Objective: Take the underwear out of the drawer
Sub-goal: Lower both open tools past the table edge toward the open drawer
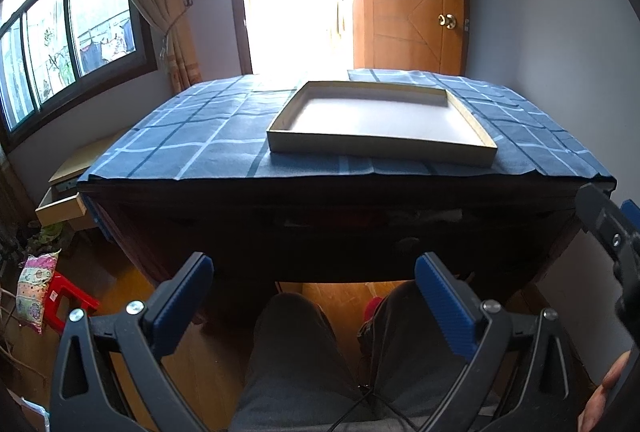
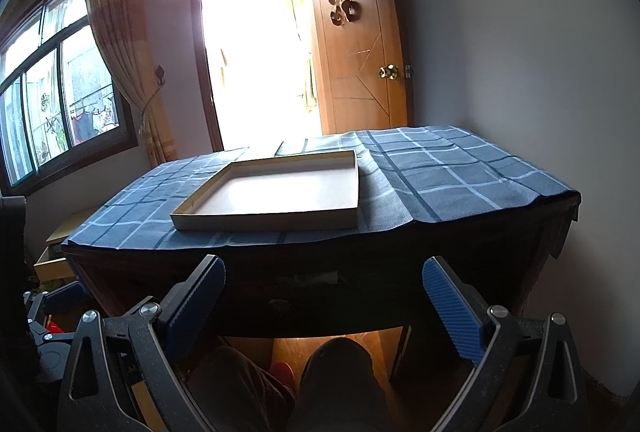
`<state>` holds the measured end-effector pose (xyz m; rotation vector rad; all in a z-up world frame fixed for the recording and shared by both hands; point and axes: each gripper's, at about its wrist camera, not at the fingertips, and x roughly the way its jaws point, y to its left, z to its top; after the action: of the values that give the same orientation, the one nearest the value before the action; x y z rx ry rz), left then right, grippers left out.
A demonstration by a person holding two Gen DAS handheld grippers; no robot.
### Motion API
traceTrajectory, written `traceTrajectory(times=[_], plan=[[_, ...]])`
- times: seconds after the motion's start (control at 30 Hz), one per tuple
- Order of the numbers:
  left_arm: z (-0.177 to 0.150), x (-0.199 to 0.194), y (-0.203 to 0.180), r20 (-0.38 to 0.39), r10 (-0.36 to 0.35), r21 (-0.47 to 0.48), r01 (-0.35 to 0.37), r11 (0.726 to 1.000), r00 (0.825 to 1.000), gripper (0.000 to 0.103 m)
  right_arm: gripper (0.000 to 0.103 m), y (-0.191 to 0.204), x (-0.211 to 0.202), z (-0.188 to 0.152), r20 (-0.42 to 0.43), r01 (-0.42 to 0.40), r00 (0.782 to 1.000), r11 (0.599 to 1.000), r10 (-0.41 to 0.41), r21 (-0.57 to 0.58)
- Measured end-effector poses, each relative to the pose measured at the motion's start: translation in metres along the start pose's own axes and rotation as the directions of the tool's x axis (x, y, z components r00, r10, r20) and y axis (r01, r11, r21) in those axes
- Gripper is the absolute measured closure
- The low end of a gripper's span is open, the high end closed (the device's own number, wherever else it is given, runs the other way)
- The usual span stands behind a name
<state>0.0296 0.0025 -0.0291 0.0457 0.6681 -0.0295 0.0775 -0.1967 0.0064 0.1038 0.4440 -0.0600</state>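
Note:
A dark wooden desk drawer (image 1: 372, 232) sits under the tabletop edge, in deep shadow; it looks slightly ajar with something reddish inside, hard to make out. It also shows in the right wrist view (image 2: 316, 292) with a small dark handle. No underwear is clearly visible. My left gripper (image 1: 314, 288) is open and empty, held low in front of the drawer, above the person's knees. My right gripper (image 2: 324, 292) is open and empty, level with the drawer front. The right gripper's body shows at the left wrist view's right edge (image 1: 608, 232).
A shallow cardboard tray (image 1: 380, 145) lies on the blue checked tablecloth (image 1: 180, 143); it also shows in the right wrist view (image 2: 264, 222). A light side table with an open drawer (image 1: 60, 209) stands to the left. A red stool (image 1: 68, 296) and patterned bag (image 1: 34, 292) are on the floor.

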Motion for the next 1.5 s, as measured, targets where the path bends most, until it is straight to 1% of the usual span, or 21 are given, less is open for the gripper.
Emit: traceTrajectory(times=[0.2,0.33,0.43,0.53,0.7,0.77,0.87,0.97,1.1,1.17,1.2,1.23,1.3,1.4,1.5], plan=[[-0.002,0.021,0.005,-0.008,-0.037,-0.001,0.037,0.999,0.999,0.0,0.002,-0.006,0.016,-0.002,-0.024,0.002,1.0,1.0,-0.002,-0.005],[-0.004,0.038,0.007,-0.008,-0.049,0.002,0.049,0.999,0.999,0.0,0.002,-0.009,0.032,-0.006,-0.045,-0.009,0.999,1.0,0.008,-0.021],[-0.007,0.055,0.008,-0.029,-0.058,-0.002,0.058,0.998,0.998,0.0,0.002,-0.011,0.048,-0.011,-0.071,-0.017,0.997,0.999,0.015,-0.027],[-0.009,0.071,0.009,-0.044,-0.053,-0.007,0.053,0.999,0.998,0.0,0.002,-0.013,0.068,-0.016,-0.108,-0.019,0.994,0.999,0.015,-0.036],[-0.004,0.094,0.007,-0.03,-0.047,-0.006,0.046,0.999,0.998,0.0,0.002,-0.013,0.097,-0.023,-0.155,-0.028,0.988,0.998,0.019,-0.058],[0.0,0.107,0.007,-0.041,-0.054,-0.015,0.053,0.998,0.998,0.001,0.002,-0.014,0.109,-0.024,-0.17,-0.025,0.985,0.998,0.014,-0.062],[0.004,0.125,0.002,-0.069,-0.062,-0.011,0.061,0.998,0.996,0.004,0.002,-0.017,0.124,-0.025,-0.182,-0.026,0.983,0.998,0.015,-0.056],[0.006,0.138,-0.004,-0.08,-0.062,0.001,0.062,0.998,0.995,0.004,0.003,-0.018,0.14,-0.025,-0.204,-0.016,0.979,0.998,0.004,-0.055],[0.009,0.152,-0.006,-0.1,-0.062,-0.015,0.061,0.998,0.993,0.004,0.004,-0.022,0.157,-0.026,-0.237,-0.006,0.971,0.998,-0.009,-0.062],[0.01,0.156,-0.006,-0.094,-0.053,-0.02,0.052,0.998,0.994,0.004,0.004,-0.023,0.165,-0.026,-0.255,-0.004,0.967,0.998,-0.013,-0.064],[0.011,0.158,-0.005,-0.093,-0.048,-0.018,0.046,0.999,0.995,0.004,0.006,-0.023,0.169,-0.026,-0.261,-0.003,0.965,0.998,-0.014,-0.064],[0.011,0.159,-0.005,-0.091,-0.04,-0.017,0.039,0.999,0.995,0.004,0.011,-0.023,0.174,-0.027,-0.266,-0.003,0.964,0.998,-0.015,-0.064],[0.014,0.165,-0.005,-0.099,-0.028,-0.019,0.026,0.999,0.995,0.004,0.018,-0.024,0.183,-0.027,-0.287,-0.012,0.958,0.998,-0.005,-0.057],[0.015,0.173,-0.004,-0.123,-0.03,-0.028,0.027,0.999,0.992,0.004,0.023,-0.026,0.197,-0.029,-0.321,-0.019,0.947,0.999,0.005,-0.04],[0.015,0.182,-0.005,-0.143,-0.014,-0.035,0.009,0.999,0.99,0.004,0.024,-0.029,0.21,-0.031,-0.349,-0.021,0.937,0.999,0.008,-0.033]])
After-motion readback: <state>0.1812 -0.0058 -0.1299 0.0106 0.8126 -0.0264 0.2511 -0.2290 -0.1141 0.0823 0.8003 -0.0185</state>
